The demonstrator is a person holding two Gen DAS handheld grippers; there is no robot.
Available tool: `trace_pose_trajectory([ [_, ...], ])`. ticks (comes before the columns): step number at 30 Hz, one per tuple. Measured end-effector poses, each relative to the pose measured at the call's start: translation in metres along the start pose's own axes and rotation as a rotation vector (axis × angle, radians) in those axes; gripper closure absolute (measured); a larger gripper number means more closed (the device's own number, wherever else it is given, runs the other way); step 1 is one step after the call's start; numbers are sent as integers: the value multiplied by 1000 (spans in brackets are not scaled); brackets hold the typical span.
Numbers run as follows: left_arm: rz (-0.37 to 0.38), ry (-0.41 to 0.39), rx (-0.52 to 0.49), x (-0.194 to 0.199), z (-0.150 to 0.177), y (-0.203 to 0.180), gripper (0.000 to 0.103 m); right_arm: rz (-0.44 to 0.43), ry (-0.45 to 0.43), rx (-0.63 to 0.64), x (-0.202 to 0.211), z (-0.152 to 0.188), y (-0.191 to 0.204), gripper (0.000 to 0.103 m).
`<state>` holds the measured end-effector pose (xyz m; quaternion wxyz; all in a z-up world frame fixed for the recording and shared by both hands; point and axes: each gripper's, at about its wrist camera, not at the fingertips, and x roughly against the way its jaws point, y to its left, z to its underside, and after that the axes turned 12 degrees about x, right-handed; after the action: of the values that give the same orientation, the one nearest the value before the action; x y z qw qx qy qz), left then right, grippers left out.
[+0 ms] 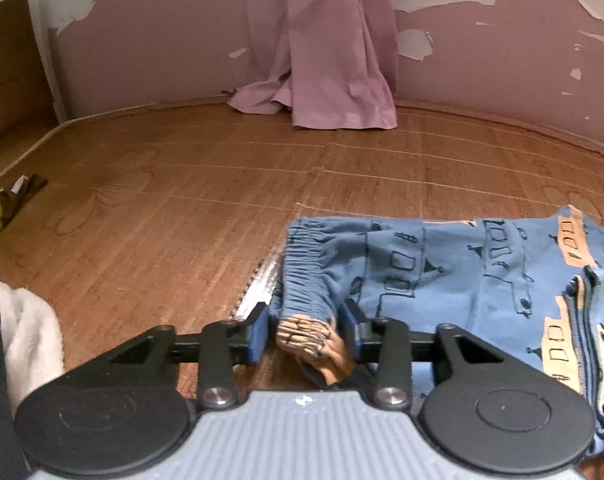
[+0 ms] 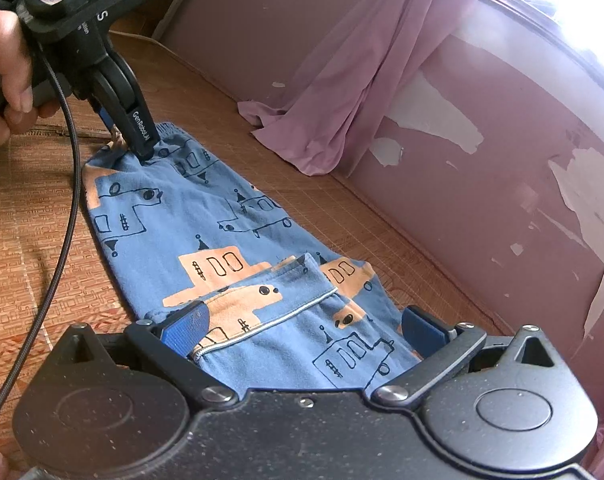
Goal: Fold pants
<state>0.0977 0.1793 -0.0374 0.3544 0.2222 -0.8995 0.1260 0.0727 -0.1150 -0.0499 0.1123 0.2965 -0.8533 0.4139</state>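
Blue pants (image 1: 442, 276) printed with orange and outlined houses lie on a bamboo mat (image 1: 161, 208), the leg ends folded back over the middle. My left gripper (image 1: 304, 330) is at the gathered waistband corner (image 1: 306, 300), and its blue pads (image 1: 257, 334) are closed in on the bunched cloth. The right wrist view shows that same left gripper (image 2: 129, 140) pointing down onto the waistband at the far end of the pants (image 2: 221, 216). My right gripper (image 2: 302, 326) stands wide open over the folded-back leg hem (image 2: 297, 280), holding nothing.
A pink curtain (image 1: 330, 60) hangs down onto the mat by the peeling pink wall (image 2: 482, 128). White cloth (image 1: 25, 332) lies at the left. A person's hand (image 2: 5, 80) holds the left gripper, and its cable (image 2: 67, 184) trails across the mat (image 2: 29, 240).
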Motion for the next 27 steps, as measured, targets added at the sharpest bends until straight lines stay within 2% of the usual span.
trace_pose_trajectory([
  [3, 4, 1, 3, 0, 0, -1, 70, 0, 0, -1, 0, 0, 0, 1],
  [8, -47, -30, -44, 4, 3, -14, 79, 4, -2, 2, 0, 0, 0, 1],
  [15, -52, -29, -5, 8, -1, -13, 81, 5, -2, 0, 0, 1, 0, 1],
  [19, -55, -42, -18, 16, -2, -17, 81, 6, -2, 1, 0, 1, 1, 1],
  [23, -26, -73, -36, 30, -7, -23, 81, 14, -9, 6, 1, -1, 0, 1],
  [27, 8, -122, -89, 49, -10, -37, 81, 67, -55, -26, 9, 1, -8, 1],
])
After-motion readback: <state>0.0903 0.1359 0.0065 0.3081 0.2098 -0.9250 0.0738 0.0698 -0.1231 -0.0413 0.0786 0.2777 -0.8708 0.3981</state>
